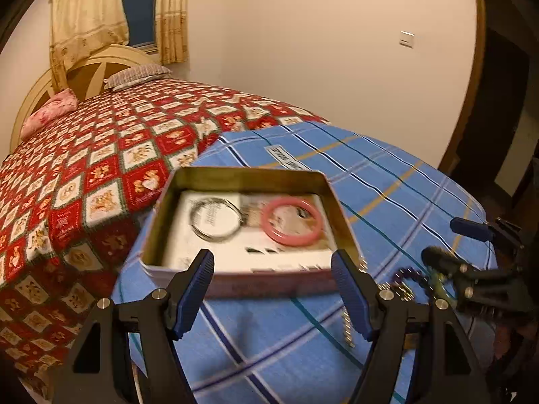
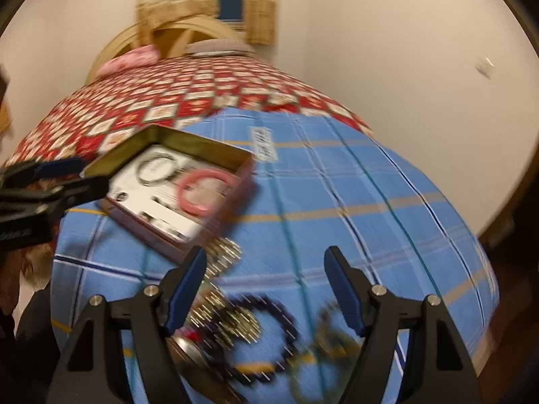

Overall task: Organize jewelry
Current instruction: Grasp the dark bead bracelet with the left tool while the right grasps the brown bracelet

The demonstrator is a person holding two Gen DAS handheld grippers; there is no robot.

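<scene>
Two bangles, pink [image 1: 291,221] and dark wire [image 1: 215,217], lie in the tin [image 1: 161,208]; blurred beads [image 2: 259,333] uncountable; both grippers [image 1: 273,291] [image 2: 266,294] gape empty.

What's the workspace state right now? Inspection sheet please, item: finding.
Surface: blue plaid cloth spread over the bed's near end.
Job's things: open tin box holds a pink bangle and a thin dark ring; outside it on the cloth lie a gold chain, a dark beaded bracelet and a blurred greenish piece.
Clutter: nothing seen.
Grippers: left gripper jaws open, empty, facing the box; right gripper jaws open, empty, over the loose pieces.
Cables: nothing seen.
Surroundings: red patterned bedspread, pillows, headboard, curtained window, wall switch.
</scene>
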